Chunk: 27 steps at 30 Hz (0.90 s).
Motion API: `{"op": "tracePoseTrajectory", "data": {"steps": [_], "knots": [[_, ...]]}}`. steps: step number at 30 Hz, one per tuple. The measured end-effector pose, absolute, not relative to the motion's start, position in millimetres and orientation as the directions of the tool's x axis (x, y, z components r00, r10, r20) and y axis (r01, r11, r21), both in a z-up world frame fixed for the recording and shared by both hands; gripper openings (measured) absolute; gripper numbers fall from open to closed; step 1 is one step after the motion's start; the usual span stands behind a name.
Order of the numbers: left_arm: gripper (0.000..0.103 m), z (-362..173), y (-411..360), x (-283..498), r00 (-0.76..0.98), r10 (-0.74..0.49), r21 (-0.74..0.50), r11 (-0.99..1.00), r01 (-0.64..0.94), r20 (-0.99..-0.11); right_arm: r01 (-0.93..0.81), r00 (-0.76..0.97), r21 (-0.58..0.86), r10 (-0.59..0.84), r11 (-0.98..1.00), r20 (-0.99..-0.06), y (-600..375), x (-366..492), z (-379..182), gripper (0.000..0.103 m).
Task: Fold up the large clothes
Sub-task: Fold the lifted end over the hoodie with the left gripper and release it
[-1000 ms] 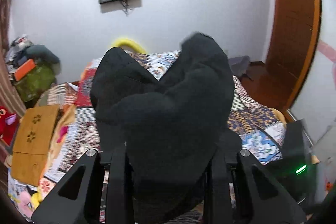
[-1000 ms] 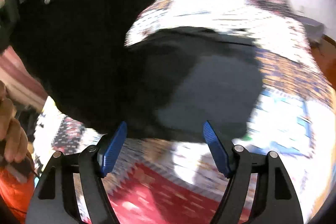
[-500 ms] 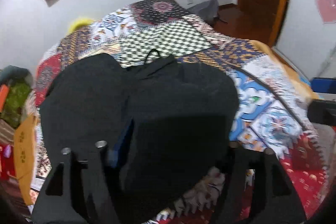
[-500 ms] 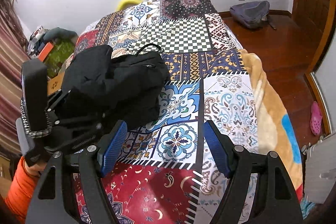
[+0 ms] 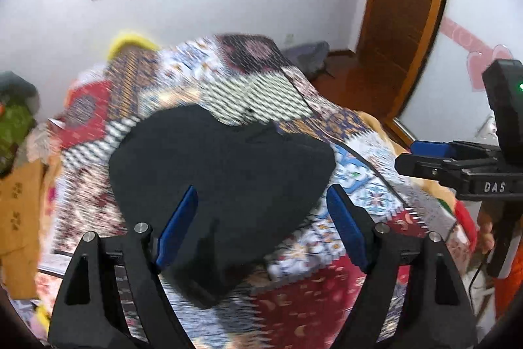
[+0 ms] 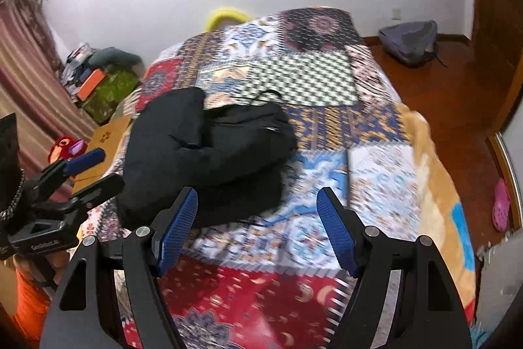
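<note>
A bulky black garment (image 5: 222,172) lies bunched in a heap on the patchwork bedspread (image 5: 376,195); it also shows in the right wrist view (image 6: 209,152), left of the bed's middle. My left gripper (image 5: 260,215) is open and empty, held just above the heap's near edge. My right gripper (image 6: 256,218) is open and empty, above the near side of the bed, right of the heap. The right gripper shows at the right edge of the left wrist view (image 5: 425,149); the left gripper shows at the left edge of the right wrist view (image 6: 85,165).
A wooden box (image 6: 108,136) and clutter (image 6: 108,80) stand left of the bed. A grey bag (image 6: 408,41) lies on the wooden floor by the far wall. A wooden door (image 5: 405,5) is at right. A pink slipper (image 6: 500,208) lies on the floor.
The left gripper let go of the black garment, which dropped from held-up onto the bed, and its jaws opened. Both grippers pulled back toward the near edge of the bed.
</note>
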<state>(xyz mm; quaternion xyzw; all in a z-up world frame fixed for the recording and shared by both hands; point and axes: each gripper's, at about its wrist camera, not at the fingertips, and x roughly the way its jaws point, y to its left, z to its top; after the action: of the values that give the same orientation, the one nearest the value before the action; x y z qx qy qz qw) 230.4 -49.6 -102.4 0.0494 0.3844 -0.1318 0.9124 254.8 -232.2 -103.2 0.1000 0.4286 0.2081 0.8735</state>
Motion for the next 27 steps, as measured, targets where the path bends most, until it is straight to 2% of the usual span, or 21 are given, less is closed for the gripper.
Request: {"op": "tracePoseTrajectory", "data": {"steps": [2, 5, 11, 17, 19, 22, 23, 27], "knots": [[0.088, -98.7, -35.3, 226.3, 0.703, -0.142, 0.042, 0.971, 0.237, -0.697, -0.315, 0.541, 0.351, 0.471, 0.882, -0.696, -214.9, 259.2, -98.8, 0.072], [0.088, -105.3, -9.1, 228.6, 0.712, -0.047, 0.093, 0.983, 0.156, -0.700, -0.372, 0.527, 0.353, 0.508, 0.859, -0.681, -188.4, 266.2, -93.7, 0.072], [0.089, -144.4, 26.2, 240.3, 0.636, -0.002, 0.060, 0.995, 0.076, -0.771, -0.421, 0.497, 0.340, 0.528, 0.841, -0.689, -143.9, 288.1, -100.6, 0.072], [0.090, -167.7, 34.3, 241.5, 0.632, -0.076, -0.040, 0.997, 0.071, -0.771, -0.342, 0.466, 0.303, 0.441, 0.890, -0.767, -150.4, 307.6, -140.6, 0.072], [0.090, -176.0, 33.5, 244.9, 0.614, -0.114, -0.080, 0.993, 0.083, -0.781, -0.323, 0.411, 0.330, 0.446, 0.887, -0.795, -163.3, 310.7, -161.7, 0.072], [0.094, -186.2, 29.1, 248.3, 0.601, -0.126, -0.088, 0.992, 0.092, -0.789, -0.297, 0.361, 0.284, 0.382, 0.912, -0.851, -174.9, 311.9, -194.3, 0.073], [0.097, -189.6, 27.0, 248.9, 0.603, -0.121, -0.085, 0.992, 0.088, -0.788, -0.300, 0.342, 0.281, 0.378, 0.912, -0.861, -176.7, 312.6, -203.8, 0.073], [0.099, -205.0, 27.8, 253.9, 0.576, -0.171, -0.157, 0.985, 0.075, -0.800, -0.262, 0.264, 0.363, 0.428, 0.894, -0.864, -186.5, 319.7, -221.2, 0.074]]}}
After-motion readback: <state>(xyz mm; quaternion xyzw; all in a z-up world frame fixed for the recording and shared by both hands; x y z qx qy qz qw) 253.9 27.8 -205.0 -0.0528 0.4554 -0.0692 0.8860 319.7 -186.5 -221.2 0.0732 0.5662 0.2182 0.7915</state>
